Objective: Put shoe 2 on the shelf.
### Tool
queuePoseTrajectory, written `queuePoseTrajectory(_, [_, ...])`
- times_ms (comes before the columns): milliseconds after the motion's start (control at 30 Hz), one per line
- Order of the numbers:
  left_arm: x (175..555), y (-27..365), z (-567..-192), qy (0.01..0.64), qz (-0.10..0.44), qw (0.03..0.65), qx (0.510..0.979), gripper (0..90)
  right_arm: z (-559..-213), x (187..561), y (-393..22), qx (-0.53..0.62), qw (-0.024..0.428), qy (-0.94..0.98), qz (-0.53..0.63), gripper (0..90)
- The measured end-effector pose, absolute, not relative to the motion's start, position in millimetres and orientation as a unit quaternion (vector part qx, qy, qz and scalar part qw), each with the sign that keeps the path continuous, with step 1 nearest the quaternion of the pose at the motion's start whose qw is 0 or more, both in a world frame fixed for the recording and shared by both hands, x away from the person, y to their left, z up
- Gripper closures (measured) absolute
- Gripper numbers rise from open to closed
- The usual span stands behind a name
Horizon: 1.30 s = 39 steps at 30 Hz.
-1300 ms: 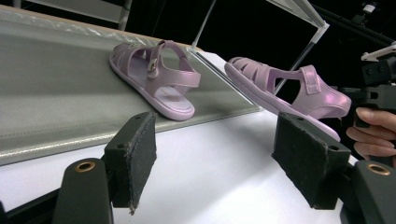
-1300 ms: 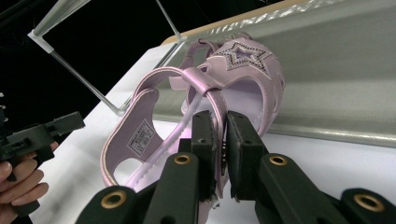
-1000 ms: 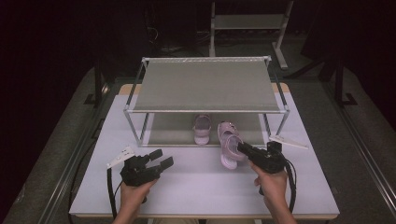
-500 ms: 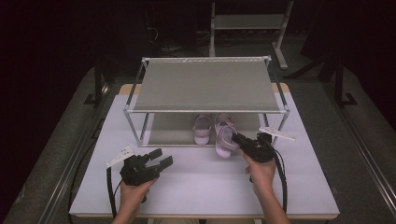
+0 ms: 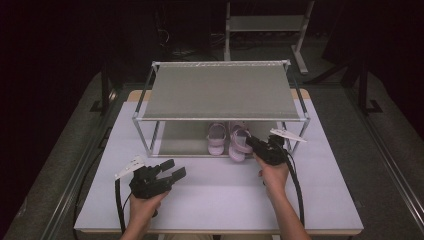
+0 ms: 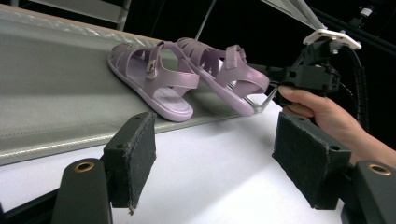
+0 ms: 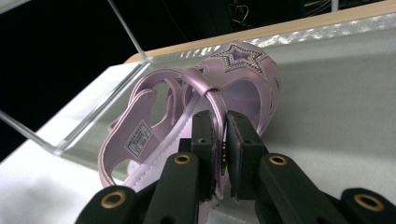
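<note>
My right gripper (image 7: pixel 219 154) is clamped on the back strap of a glossy lilac plastic sandal with a studded star on its toe (image 7: pixel 219 93), my right forearm stretched forward so the shoe hangs tilted at the front edge of the grey fabric lower shelf of the metal-framed rack (image 5: pixel 180 142). Its lilac twin (image 5: pixel 216 139) lies flat on that shelf just beside it. My left gripper (image 5: pixel 170 172) rests low over the white table (image 5: pixel 225 200), jaws spread with nothing between them.

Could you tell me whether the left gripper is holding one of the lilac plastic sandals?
No, the left gripper has open jaws with nothing between them, and both lilac plastic sandals lie beyond it.
</note>
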<state>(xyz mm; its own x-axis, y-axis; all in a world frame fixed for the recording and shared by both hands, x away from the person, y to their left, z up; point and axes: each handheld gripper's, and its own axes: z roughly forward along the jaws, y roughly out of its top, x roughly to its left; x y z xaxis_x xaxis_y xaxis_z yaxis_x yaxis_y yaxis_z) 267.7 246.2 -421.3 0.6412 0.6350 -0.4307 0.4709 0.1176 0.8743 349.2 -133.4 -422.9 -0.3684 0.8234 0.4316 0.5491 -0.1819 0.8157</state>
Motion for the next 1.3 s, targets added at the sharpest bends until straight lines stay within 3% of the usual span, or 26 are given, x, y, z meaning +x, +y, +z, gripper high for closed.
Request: queuePoseTrajectory(1300, [268.9,243.7,-421.4,0.414,0.058,0.624,0.66,29.5,-441.0,389.8,-114.5,0.541,0.176,0.661,0.49,81.5])
